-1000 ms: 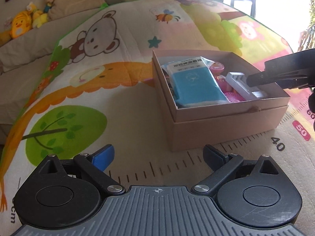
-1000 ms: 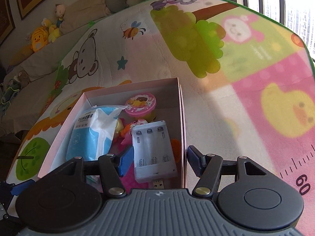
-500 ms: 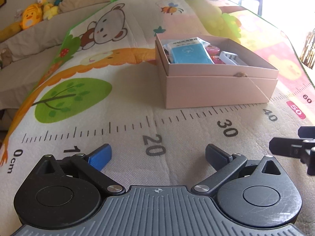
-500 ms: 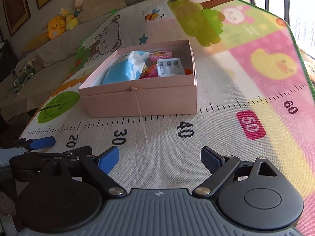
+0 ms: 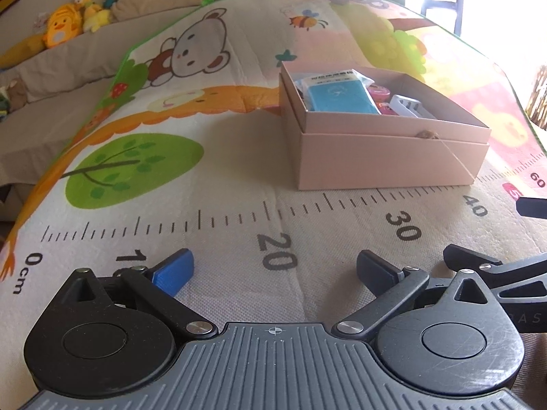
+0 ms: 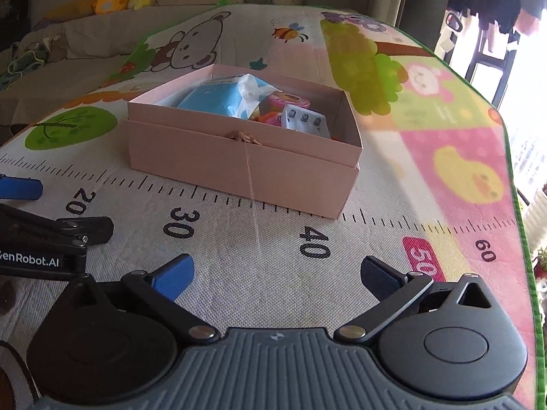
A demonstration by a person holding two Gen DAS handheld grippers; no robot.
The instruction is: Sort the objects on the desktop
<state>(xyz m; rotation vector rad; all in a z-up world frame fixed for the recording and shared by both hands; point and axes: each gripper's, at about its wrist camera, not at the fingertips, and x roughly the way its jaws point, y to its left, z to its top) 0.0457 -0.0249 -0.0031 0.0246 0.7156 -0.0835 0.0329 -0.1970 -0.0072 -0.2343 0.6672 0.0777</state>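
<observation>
A cartoon play mat point(image 5: 205, 157) with a printed ruler covers the desk, a sofa point(image 6: 102, 37) with plush toys behind it. Upper centre of both views, the pink box point(image 5: 386, 160) holds a blue tissue pack point(image 5: 338, 97), a white battery holder point(image 6: 306, 121) and a pink tin point(image 6: 289, 100). Left tongs point(image 5: 275, 271) and right tongs point(image 6: 277, 275) both gape apart, empty, at the bottom.

Mat point(image 5: 239, 157) ruler reads 0cm to 60 — left claw point(image 6: 51, 205) bears "enRobot.AI".
</observation>
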